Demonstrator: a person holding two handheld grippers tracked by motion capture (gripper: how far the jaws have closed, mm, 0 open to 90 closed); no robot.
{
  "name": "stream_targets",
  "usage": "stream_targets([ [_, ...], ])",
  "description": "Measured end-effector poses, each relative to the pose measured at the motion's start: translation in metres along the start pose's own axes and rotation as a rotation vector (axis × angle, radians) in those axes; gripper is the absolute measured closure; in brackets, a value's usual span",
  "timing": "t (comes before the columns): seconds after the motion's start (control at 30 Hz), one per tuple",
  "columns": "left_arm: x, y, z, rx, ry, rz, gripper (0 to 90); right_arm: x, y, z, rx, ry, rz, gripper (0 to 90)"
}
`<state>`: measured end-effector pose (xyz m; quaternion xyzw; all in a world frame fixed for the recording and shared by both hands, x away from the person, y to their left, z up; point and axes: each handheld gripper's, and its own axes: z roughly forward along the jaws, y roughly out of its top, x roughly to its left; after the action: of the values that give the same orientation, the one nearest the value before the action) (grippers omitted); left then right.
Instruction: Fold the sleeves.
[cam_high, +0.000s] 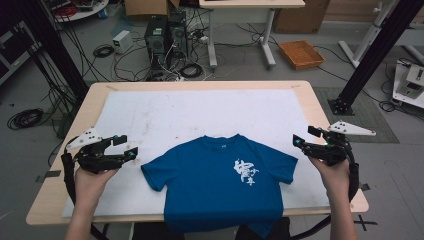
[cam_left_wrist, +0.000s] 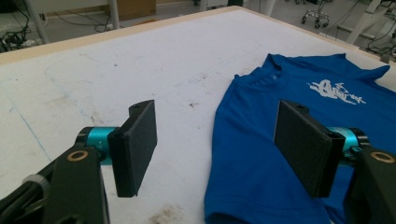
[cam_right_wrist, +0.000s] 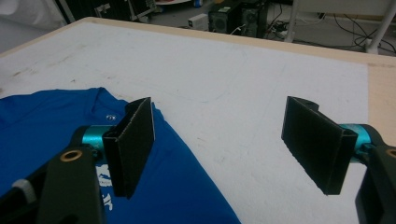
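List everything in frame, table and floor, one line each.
T-shirt: 1, blue with white print, flat at the near middle of the table, hem over the near edge.
Mat: 1, white and stained, covers most of the table.
Table: 1, light wood, centre.
Tray: 1, orange, on the floor beyond the table, right.
Computer towers: 2, black, on the floor beyond the table, among cables.
Cardboard box: 1, brown, far floor.
Left gripper: 1, black, jaws open, left of the T-shirt sleeve.
Right gripper: 1, black, jaws open, right of the other sleeve.
Hands: 2, one on each gripper.
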<state>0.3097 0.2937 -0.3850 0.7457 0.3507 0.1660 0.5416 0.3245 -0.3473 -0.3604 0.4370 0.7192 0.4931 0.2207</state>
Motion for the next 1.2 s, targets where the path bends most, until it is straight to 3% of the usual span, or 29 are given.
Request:
stream_targets([
  [0.3, -0.003, -0.006, 0.01, 0.044, -0.018, -0.006, 31.1, -0.001, 0.001, 0.001, -0.005, 0.002, 0.005, 25.4],
  [0.47, -0.001, -0.016, 0.014, 0.086, -0.044, -0.038, 42.2, -0.001, 0.003, 0.002, -0.016, 0.001, 0.009, 25.4],
  [0.57, 0.0, -0.022, 0.016, 0.122, -0.06, -0.078, 44.3, 0.0, 0.004, 0.003, -0.018, 0.004, 0.007, 25.3],
  [0.6, 0.001, -0.025, 0.017, 0.131, -0.06, -0.097, 51.3, 0.001, 0.005, 0.003, -0.019, 0.005, 0.005, 25.4],
  [0.7, 0.004, -0.032, 0.018, 0.167, -0.069, -0.161, 53.5, 0.001, 0.006, 0.004, -0.021, 0.006, 0.005, 25.4],
  [0.73, 0.006, -0.037, 0.022, 0.189, -0.07, -0.215, 54.7, 0.002, 0.006, 0.006, -0.019, 0.004, 0.007, 25.4],
  [0.77, 0.006, -0.037, 0.022, 0.189, -0.07, -0.215, 55.2, 0.002, 0.006, 0.006, -0.019, 0.004, 0.007, 25.4],
  [0.83, 0.008, -0.042, 0.027, 0.227, -0.065, -0.265, 55.9, 0.002, 0.006, 0.007, -0.015, 0.008, 0.005, 25.4],
  [0.93, 0.01, -0.047, 0.033, 0.264, -0.054, -0.297, 55.8, 0.003, 0.006, 0.008, -0.015, 0.004, 0.006, 25.4],
  [1.03, 0.007, -0.049, 0.04, 0.319, -0.05, -0.285, 58.3, 0.003, 0.006, 0.007, -0.02, 0.003, 0.004, 25.4],
  [1.07, 0.005, -0.05, 0.041, 0.332, -0.047, -0.275, 69.2, 0.003, 0.006, 0.005, -0.021, 0.0, 0.006, 25.4],
  [1.1, 0.004, -0.05, 0.042, 0.337, -0.05, -0.263, 69.2, 0.003, 0.006, 0.005, -0.021, 0.0, 0.006, 25.4],
  [1.17, 0.002, -0.049, 0.042, 0.307, -0.062, -0.248, 82.1, 0.003, 0.006, 0.005, -0.026, -0.003, 0.006, 25.4],
  [1.2, 0.0, -0.045, 0.038, 0.256, -0.076, -0.245, 87.3, 0.003, 0.007, 0.004, -0.027, -0.002, 0.006, 25.4],
])
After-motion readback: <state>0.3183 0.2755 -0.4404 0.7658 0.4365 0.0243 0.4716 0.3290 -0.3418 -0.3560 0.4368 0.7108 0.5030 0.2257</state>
